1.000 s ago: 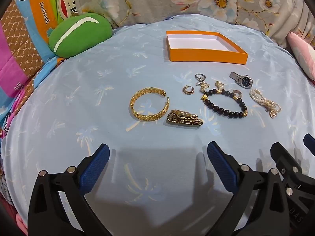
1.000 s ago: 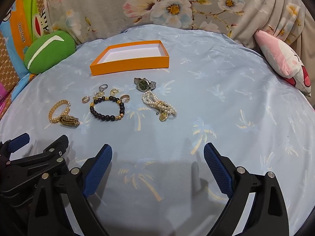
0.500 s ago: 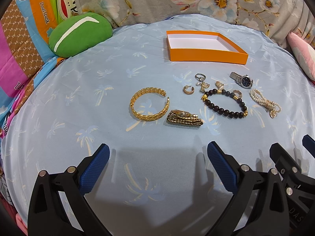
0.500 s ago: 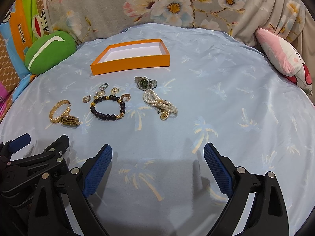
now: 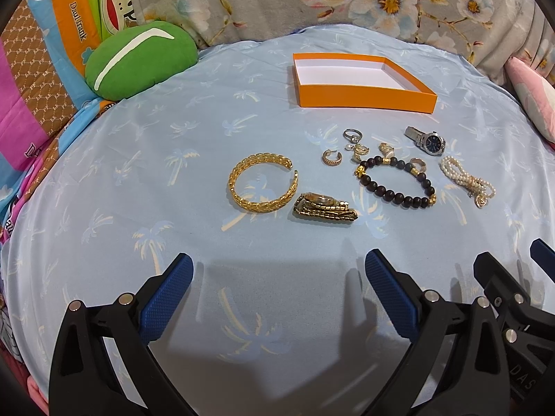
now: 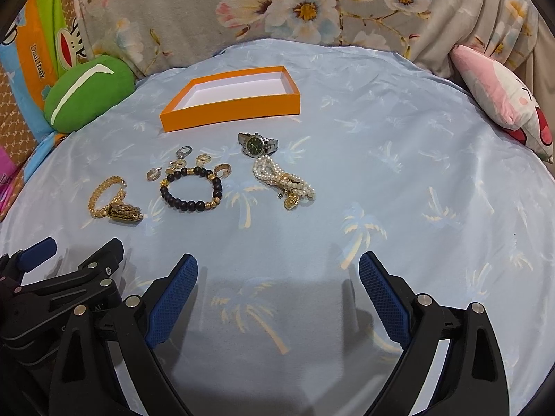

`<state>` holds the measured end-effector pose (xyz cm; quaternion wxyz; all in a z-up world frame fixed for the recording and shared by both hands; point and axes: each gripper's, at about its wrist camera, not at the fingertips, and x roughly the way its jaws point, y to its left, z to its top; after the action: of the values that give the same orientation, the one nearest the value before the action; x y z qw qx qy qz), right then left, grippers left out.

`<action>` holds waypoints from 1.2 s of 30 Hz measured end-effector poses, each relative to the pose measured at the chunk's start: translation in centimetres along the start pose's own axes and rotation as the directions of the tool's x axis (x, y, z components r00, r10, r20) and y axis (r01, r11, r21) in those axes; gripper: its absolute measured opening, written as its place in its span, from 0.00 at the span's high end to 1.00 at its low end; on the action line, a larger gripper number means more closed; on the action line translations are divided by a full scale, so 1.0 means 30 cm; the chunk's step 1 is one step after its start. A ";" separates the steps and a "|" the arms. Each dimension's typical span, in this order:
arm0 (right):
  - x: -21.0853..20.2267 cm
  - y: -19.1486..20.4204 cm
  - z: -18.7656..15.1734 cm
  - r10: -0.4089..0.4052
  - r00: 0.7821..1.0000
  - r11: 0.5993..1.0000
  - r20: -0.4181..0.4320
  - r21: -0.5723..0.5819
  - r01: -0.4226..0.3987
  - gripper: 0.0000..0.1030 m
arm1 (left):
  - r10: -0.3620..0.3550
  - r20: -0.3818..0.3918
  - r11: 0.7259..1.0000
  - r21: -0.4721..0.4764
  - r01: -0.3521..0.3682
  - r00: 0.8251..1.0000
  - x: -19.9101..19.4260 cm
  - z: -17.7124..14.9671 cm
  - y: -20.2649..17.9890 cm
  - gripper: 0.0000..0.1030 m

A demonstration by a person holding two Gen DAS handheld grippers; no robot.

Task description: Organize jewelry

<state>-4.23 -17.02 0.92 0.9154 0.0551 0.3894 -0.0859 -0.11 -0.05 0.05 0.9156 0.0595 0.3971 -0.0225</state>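
Nothing has yet been put away: the orange box (image 5: 360, 83) near the far edge of the bed (image 5: 138, 180) is seen empty, its white floor bare. All the jewelry lies on the blue sheet between the box and the near edge: a gold bangle (image 5: 262, 187) touching a gold watch (image 5: 324, 208), a black bead bracelet (image 5: 397, 183), a pearl bracelet (image 5: 466, 182), a silver watch (image 5: 426, 140), and several small rings and earrings (image 5: 353, 145) just beyond the beads. The left hand-held gripper (image 5: 277, 291) and the right hand-held gripper (image 6: 277, 287) are held apart and empty over the near edge. Every piece is judged still to be moved.
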 end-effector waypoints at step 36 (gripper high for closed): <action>0.003 -0.006 0.000 0.012 1.000 1.000 -0.002 0.010 -0.012 0.10 | -0.001 -0.002 1.000 -0.002 0.001 1.000 0.000 0.001 0.002 0.06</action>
<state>-4.21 -17.22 0.84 0.9152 0.0620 0.3897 -0.0821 -0.09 0.01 0.06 0.9152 0.0586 0.3982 -0.0228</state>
